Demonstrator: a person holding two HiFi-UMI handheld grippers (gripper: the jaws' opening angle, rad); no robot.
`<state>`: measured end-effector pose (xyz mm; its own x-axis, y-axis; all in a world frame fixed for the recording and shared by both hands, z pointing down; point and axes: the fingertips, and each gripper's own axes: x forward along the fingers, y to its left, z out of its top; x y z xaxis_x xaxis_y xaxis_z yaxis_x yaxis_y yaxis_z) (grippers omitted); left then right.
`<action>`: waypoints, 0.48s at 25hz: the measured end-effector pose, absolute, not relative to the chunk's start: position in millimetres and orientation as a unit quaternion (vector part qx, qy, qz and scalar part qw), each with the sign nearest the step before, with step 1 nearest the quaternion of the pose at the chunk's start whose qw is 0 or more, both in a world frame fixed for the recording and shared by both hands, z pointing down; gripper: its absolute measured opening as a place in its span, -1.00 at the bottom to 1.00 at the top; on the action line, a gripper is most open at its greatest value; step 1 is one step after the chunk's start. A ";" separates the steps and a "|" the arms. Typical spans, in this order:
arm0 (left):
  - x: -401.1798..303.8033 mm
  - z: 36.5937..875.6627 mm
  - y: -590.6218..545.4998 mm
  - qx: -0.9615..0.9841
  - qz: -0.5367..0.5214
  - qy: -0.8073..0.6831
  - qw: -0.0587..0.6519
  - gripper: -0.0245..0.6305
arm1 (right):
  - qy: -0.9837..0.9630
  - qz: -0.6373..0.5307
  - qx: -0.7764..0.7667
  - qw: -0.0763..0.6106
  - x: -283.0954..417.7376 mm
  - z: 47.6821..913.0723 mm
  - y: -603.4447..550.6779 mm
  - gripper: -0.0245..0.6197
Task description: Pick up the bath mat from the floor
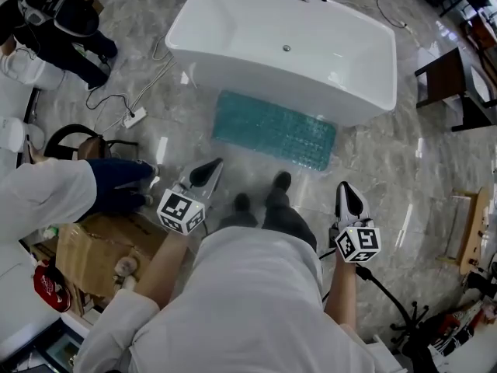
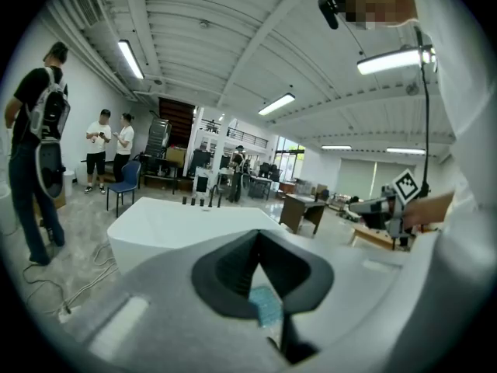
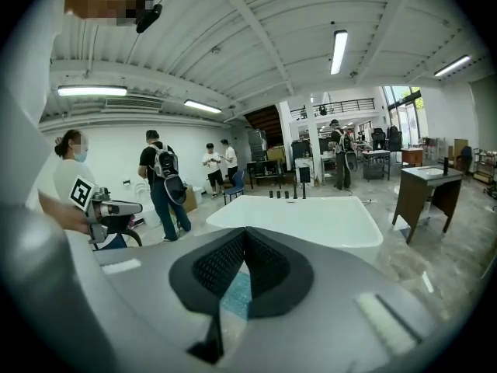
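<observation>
**Head view.** The teal, nubbly rubber bath mat [image 1: 276, 130] lies flat on the grey marble-look floor [image 1: 388, 162]. Its far long edge is just beside the wall of the white freestanding bathtub [image 1: 311, 84], which stands at twelve o'clock from it. The wearer's dark shoes [image 1: 264, 193] are at six o'clock of the mat, near its front edge. The left gripper [image 1: 210, 169] is held at about nine o'clock of the shoes and the right gripper [image 1: 347, 189] at about three o'clock. Both are above the floor, short of the mat and touching nothing.

**Left gripper view.** The black ribbed pads are pressed together with nothing between them. A sliver of the mat [image 2: 265, 305] shows below where they meet, at six o'clock, with the tub [image 2: 186, 224] beyond at eleven o'clock.

**Right gripper view.** This gripper's pads are likewise closed on each other and empty. The mat [image 3: 235, 294] shows under them at six o'clock and the tub [image 3: 311, 216] at one o'clock.

**The step in hand.** This looks like the approach, with the pickup itself not yet begun. Both sets of jaws need to be spread before they come down. A flat mat gives little to bite, so I would aim at the near long edge. I would slide one jaw under each front corner, close firmly, then peel upward and towards the body. If it has suction cups underneath, a straight pull may make it cling.
</observation>
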<state>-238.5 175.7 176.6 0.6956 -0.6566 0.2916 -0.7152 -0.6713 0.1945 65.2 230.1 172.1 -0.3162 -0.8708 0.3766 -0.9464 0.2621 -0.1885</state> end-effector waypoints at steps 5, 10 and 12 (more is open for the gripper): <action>-214.5 180.8 142.0 0.897 0.106 -0.402 0.150 -0.93 | -0.802 0.192 0.557 0.096 88.0 177.7 180.7 -0.91; -177.1 188.7 104.4 0.890 0.111 -0.414 0.155 -0.93 | -0.817 0.187 0.535 0.108 119.9 188.6 135.8 -0.91; -159.7 190.0 87.3 0.889 0.104 -0.417 0.158 -0.93 | -0.821 0.188 0.528 0.108 137.8 193.0 116.8 -0.91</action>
<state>-159.7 87.3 190.0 0.6300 -0.7093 0.3162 -0.7749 -0.6013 0.1950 137.8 116.8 193.0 -0.4187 -0.8264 0.3765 -0.9079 0.3713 -0.1946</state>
